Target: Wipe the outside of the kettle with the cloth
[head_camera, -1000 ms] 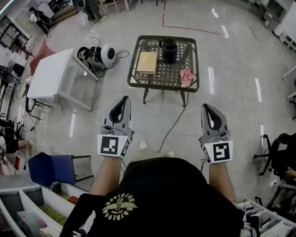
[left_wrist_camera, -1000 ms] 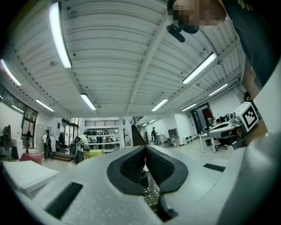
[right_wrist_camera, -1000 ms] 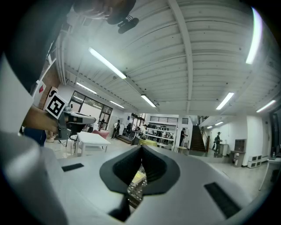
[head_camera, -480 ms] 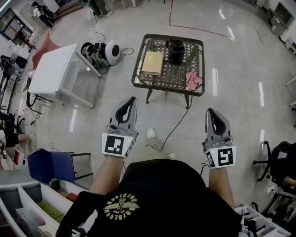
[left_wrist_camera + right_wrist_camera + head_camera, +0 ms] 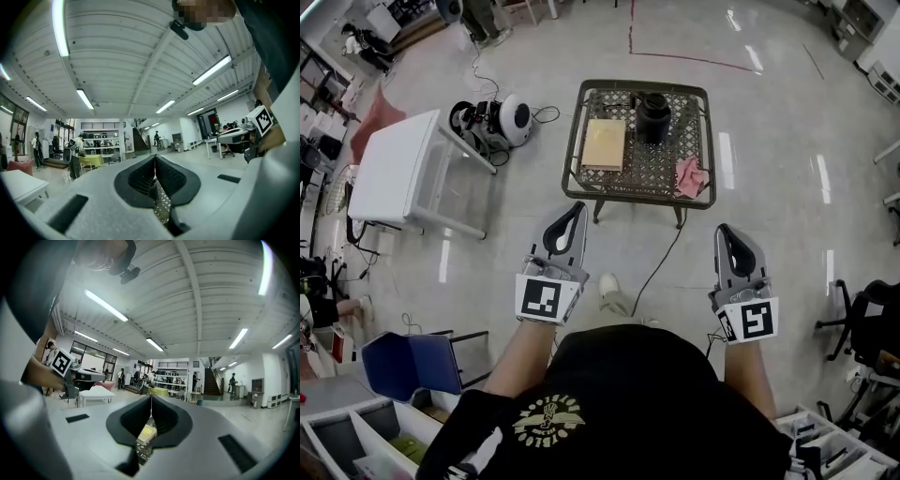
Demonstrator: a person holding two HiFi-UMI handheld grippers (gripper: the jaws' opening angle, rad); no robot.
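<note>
A black kettle (image 5: 653, 117) stands at the back of a small metal mesh table (image 5: 581, 180) ahead of me. A pink cloth (image 5: 688, 175) lies crumpled at the table's front right corner. My left gripper (image 5: 576, 209) and right gripper (image 5: 725, 232) are held level in front of my body, well short of the table, over the floor. Both are shut, tips together, with nothing between the jaws. In the left gripper view the closed jaws (image 5: 154, 158) frame a bit of the table mesh. In the right gripper view the closed jaws (image 5: 151, 398) frame the tan book (image 5: 147, 432).
A tan book (image 5: 604, 143) lies on the table's left half. A white table (image 5: 394, 171) stands to the left, with a round white machine (image 5: 508, 117) and cables beside it. A cable (image 5: 661, 258) runs over the floor from the table. A blue chair (image 5: 408, 364) and storage bins are close behind.
Both grippers have moved forward toward the mesh table as I step closer. Their jaws stay shut and empty.
</note>
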